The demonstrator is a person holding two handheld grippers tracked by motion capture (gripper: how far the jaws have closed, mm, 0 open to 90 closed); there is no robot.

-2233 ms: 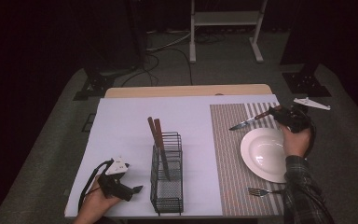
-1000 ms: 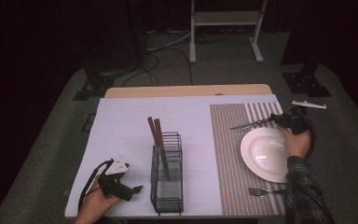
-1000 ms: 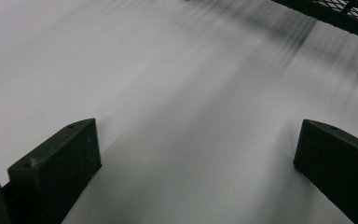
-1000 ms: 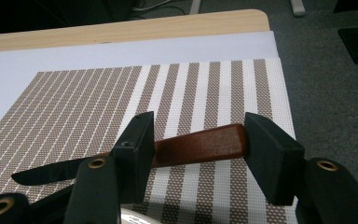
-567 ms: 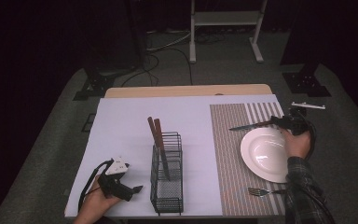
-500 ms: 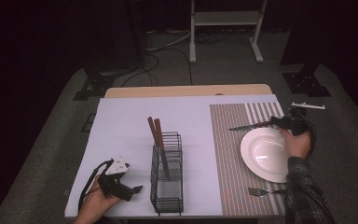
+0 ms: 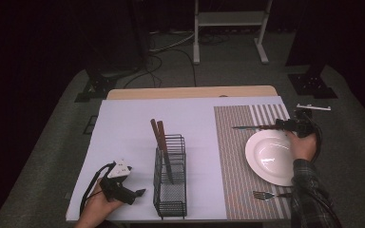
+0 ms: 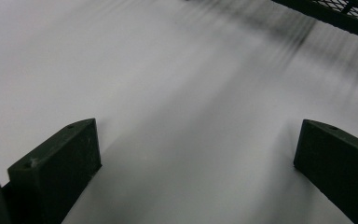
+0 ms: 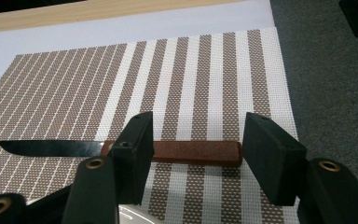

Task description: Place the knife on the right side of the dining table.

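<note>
We see the knife (image 9: 121,150) lying flat on the striped placemat (image 7: 233,156), at 12 o'clock of the white plate (image 7: 273,156). Its long axis runs 3-to-9 o'clock, blade toward 9. The right gripper (image 9: 205,151) is spread w/ jaws either side of the wooden handle, not pinching. The left gripper (image 7: 135,194) rests spread by the wire caddy (image 7: 171,190), well apart from the knife.

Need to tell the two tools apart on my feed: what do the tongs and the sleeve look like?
Left tongs: black body, white three-cornered plate on top, black cable looping behind. Right tongs: black, with a black cable; up close, blocky black jaws with brass-coloured rivets. The sleeve on the right arm is dark plaid.
</note>
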